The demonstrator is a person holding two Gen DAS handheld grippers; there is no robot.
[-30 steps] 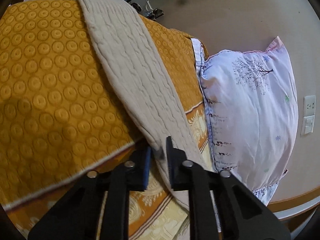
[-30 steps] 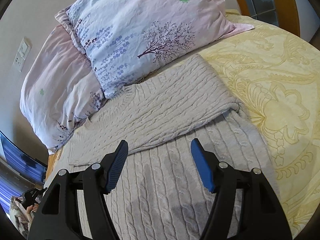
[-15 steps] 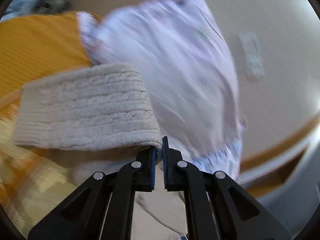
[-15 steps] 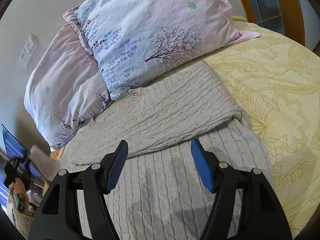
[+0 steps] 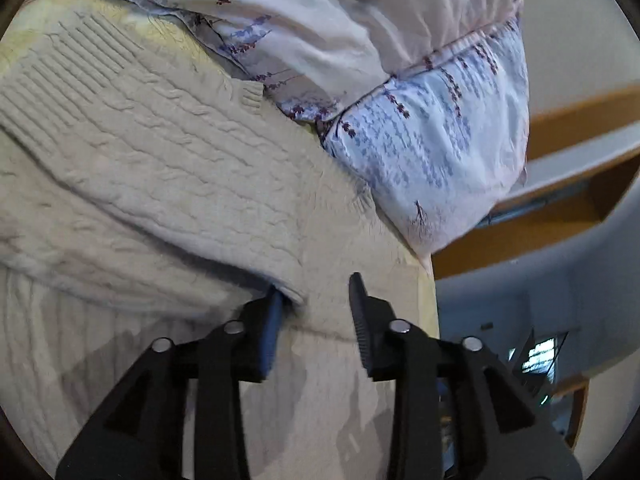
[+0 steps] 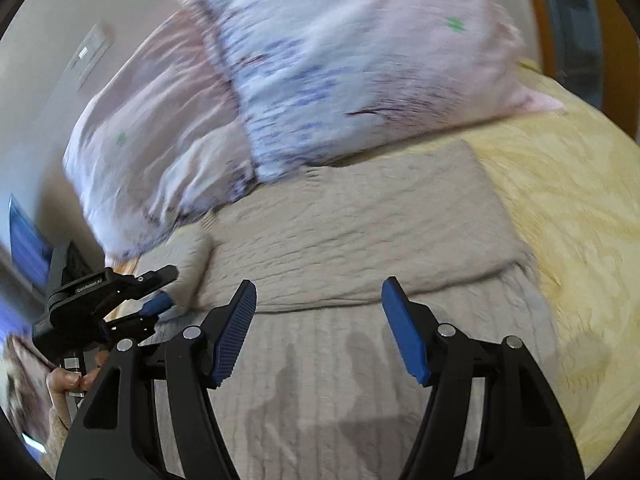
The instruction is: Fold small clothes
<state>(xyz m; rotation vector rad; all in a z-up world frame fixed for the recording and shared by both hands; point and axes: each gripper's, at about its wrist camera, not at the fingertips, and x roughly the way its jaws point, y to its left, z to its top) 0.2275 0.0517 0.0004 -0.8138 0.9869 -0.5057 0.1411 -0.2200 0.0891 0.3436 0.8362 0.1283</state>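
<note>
A beige cable-knit sweater lies flat on the bed, with one sleeve folded across its chest. In the left wrist view the other sleeve lies folded over the body too, its ribbed cuff at the far left. My left gripper sits at that sleeve's folded corner. Its jaws are opening: the knit touches only the left pad, and nothing is pinched. The right wrist view shows the left gripper at the sweater's left edge. My right gripper hovers open over the sweater's lower body, holding nothing.
Two flowered pillows lean against the wall just behind the sweater. A pale yellow bedspread stretches to the right. A wooden bed frame runs behind the pillows. A person's hand grips the left tool's handle.
My left gripper swung the sleeve from over the orange blanket across onto the sweater, then its jaws parted off the knit. The right gripper shifted slightly and stayed open.
</note>
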